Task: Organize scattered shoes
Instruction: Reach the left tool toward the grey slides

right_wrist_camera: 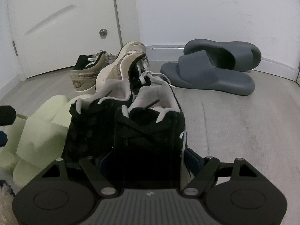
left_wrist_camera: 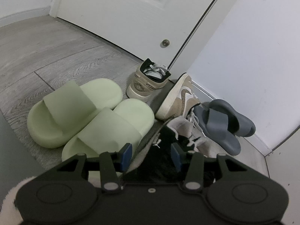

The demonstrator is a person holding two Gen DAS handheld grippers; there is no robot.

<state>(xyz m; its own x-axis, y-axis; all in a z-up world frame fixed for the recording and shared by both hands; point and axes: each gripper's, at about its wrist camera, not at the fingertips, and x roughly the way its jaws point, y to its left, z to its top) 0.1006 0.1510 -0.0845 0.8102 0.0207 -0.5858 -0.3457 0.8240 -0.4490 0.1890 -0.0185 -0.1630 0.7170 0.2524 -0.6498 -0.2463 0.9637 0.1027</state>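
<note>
Black sneaker, heel toward us at lower centre, sits clamped between our right gripper pads. Its mate fills the left gripper; grip there we cannot tell. Green slides lie left, tan sneakers and grey slides beyond.

L gripper jaws apart | R gripper jaws clamped, level
</note>
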